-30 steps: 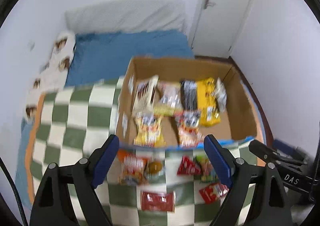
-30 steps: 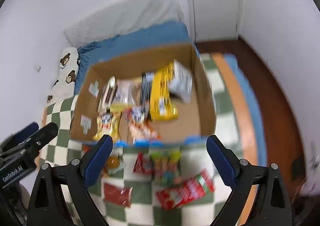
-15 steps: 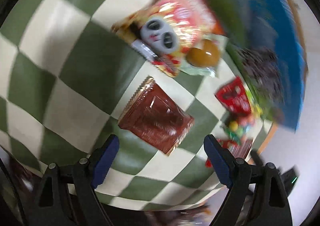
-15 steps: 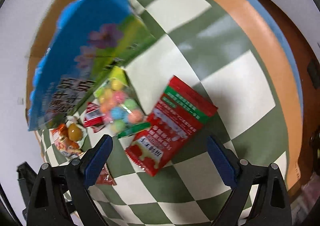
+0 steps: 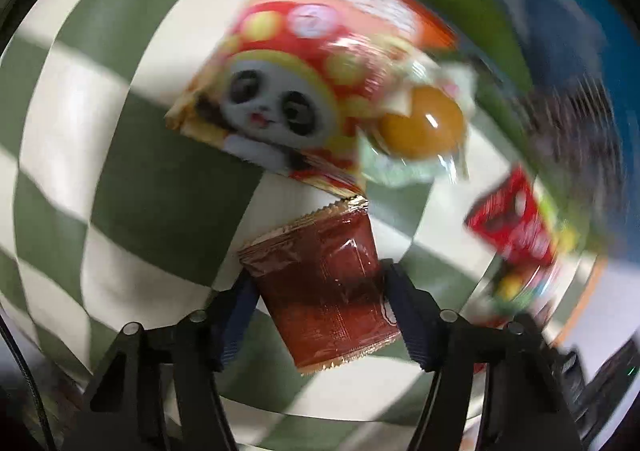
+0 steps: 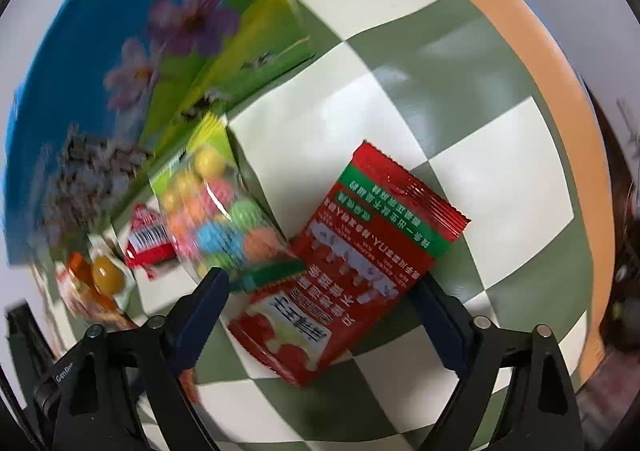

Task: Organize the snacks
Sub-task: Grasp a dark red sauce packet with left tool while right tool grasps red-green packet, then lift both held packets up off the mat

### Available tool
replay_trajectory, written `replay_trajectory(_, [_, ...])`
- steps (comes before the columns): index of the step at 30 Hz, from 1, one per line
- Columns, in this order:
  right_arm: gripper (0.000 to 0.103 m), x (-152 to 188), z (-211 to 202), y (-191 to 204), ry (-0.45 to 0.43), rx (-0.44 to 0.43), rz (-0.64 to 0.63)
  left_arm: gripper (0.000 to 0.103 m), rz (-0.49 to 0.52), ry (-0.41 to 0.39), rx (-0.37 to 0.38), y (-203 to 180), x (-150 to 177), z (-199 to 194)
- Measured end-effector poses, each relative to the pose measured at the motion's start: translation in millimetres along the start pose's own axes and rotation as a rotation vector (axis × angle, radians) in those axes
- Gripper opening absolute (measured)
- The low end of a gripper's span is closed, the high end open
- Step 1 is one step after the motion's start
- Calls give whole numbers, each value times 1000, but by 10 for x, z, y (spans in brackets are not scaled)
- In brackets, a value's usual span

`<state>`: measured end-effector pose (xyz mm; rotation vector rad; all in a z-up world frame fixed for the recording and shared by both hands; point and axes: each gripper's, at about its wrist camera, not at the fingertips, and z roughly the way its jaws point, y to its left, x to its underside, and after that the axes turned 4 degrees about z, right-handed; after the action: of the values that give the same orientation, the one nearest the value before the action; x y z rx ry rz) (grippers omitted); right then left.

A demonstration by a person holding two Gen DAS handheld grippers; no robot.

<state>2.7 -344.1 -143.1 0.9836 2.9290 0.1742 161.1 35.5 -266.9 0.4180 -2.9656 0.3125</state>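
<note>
My left gripper point(image 5: 320, 303) points down, jaws just closing, pads at a packet's edges. My right gripper point(image 6: 320, 307) points down, jaws narrowing, apart.

The setting is a domestic interior, most likely a home. The working surface is a green-and-white checked cloth point(image 6: 400, 119) with an orange border band point(image 6: 532, 51), a household textile rather than shop or laboratory fittings. Retail snack packets lie loose on it: a panda-printed packet point(image 5: 280, 103), a dark red sachet point(image 5: 328, 287), a clear bag of coloured candy balls point(image 6: 216, 211) and a red packet with a green label band point(image 6: 360, 255), beside a blue printed box wall point(image 6: 100, 51).
</note>
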Motion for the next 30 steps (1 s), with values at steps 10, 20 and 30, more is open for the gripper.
replay_trajectory(10, [67, 336, 42, 193, 24, 82, -296, 61, 482, -45, -216, -472, 455, 68])
replay_trajectory(20, [60, 778, -27, 126, 138, 2, -369, 63, 454, 10, -189, -314, 706, 163])
replay_trajectory(30, [84, 296, 198, 117, 143, -58, 58, 66, 278, 59, -91, -104, 661, 208])
